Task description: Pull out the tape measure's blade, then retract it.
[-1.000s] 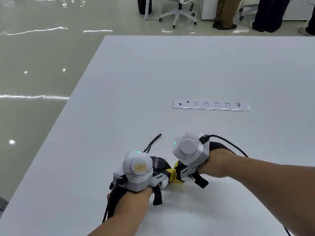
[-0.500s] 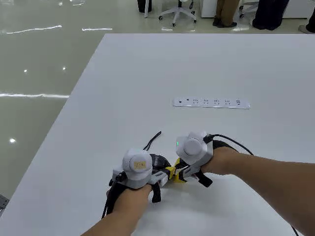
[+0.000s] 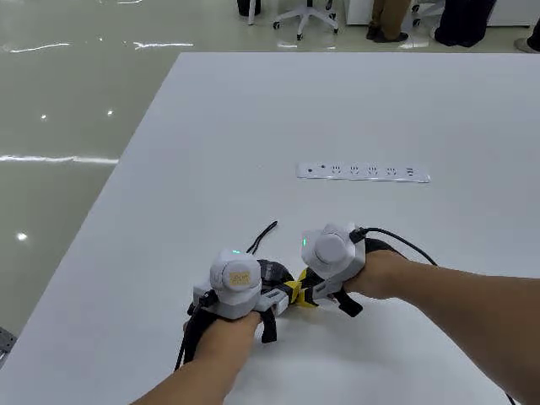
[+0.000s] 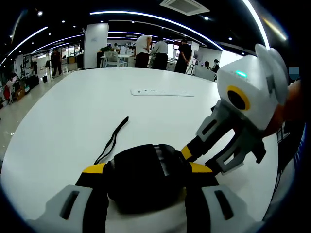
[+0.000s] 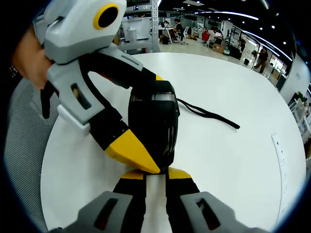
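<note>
A black tape measure (image 3: 272,274) lies on the white table (image 3: 295,110), close to the near edge. My left gripper (image 3: 276,297) is shut on its case (image 4: 141,191), one yellow-tipped jaw on each side. From the right, my right gripper (image 3: 300,295) meets the case's front corner. In the right gripper view its jaws (image 5: 155,174) stand pressed together at the case's (image 5: 153,121) lower edge, where the blade's end sits; the blade itself is hidden. The case's black wrist strap (image 3: 263,236) trails off across the table.
A white power strip (image 3: 363,174) lies flat farther back on the table. The table's left edge (image 3: 126,152) drops to a glossy floor. Office chairs (image 3: 305,18) and standing people are beyond the far end. A black cable (image 3: 396,240) runs from the right gripper.
Both grippers have stayed together at the tape measure. The head view has shifted slightly; no blade has come out.
</note>
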A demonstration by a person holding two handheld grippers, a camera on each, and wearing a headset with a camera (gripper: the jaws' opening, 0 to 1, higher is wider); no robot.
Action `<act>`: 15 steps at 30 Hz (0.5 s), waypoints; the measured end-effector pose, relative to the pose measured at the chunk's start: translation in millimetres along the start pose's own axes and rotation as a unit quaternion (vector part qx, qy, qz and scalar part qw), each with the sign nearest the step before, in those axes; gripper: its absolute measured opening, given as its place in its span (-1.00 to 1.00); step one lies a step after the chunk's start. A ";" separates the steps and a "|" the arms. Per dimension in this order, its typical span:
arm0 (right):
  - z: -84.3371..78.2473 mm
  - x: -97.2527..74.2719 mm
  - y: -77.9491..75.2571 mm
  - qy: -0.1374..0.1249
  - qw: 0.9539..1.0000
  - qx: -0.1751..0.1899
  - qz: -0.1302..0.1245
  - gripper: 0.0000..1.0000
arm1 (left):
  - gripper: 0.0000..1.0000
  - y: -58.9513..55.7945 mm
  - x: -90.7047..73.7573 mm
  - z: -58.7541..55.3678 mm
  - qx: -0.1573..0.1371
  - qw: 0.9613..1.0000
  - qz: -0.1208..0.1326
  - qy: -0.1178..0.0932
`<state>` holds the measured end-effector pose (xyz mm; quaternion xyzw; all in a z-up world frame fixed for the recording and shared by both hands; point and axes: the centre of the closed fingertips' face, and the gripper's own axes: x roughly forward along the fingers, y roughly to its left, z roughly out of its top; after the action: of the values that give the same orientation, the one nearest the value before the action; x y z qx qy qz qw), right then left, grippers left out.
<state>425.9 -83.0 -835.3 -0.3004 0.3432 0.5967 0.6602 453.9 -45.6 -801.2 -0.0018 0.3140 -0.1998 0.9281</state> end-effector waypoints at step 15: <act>0.8 3.5 -0.6 0.006 1.000 0.021 -0.004 -0.68 | 0.22 0.3 0.1 -0.8 0.002 1.000 0.000 0.001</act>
<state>426.7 -80.4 -837.7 -0.2908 0.3585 0.5851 0.6668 453.6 -45.2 -802.0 0.0001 0.3141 -0.2005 0.9280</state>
